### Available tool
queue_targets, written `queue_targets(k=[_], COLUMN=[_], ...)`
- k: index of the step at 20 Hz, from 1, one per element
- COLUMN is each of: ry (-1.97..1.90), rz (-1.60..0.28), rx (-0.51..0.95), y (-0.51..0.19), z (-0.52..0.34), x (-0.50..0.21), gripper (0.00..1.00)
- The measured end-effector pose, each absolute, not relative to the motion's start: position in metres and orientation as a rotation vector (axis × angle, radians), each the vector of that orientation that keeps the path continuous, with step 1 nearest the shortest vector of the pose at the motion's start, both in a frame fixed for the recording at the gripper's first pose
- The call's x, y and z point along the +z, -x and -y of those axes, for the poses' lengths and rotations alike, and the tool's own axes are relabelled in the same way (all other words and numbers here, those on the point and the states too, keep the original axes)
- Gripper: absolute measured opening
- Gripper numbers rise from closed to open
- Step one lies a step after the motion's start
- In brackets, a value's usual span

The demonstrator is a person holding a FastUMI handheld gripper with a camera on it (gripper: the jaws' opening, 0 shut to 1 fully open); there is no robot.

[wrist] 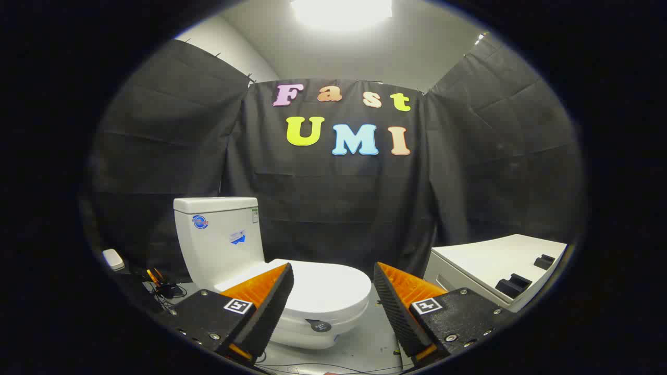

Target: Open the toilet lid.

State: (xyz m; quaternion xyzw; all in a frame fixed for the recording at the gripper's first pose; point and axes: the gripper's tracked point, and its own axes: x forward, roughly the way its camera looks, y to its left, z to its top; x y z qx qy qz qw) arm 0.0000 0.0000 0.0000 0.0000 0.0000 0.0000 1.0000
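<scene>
White ceramic toilet [292, 291] is standing just beyond the fingers with its toilet lid [323, 286] lying flat and shut on the bowl, so the task is judged not yet begun and the whole lift is remaining. The gripper [333, 297] is hovering with its fingers spread wide and gripping nothing, the lid's front edge showing in the gap between them. The lid's long axis is running from the tank [219, 239], beyond the left finger, forward toward the right finger.
</scene>
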Motion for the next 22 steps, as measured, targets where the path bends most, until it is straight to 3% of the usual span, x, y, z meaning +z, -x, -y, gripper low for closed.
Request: queue_targets(k=[22], ry=[-0.063], rz=[0.037], rx=[-0.020], y=[0.0013], z=[0.0050], x=[0.0001], gripper=[0.95])
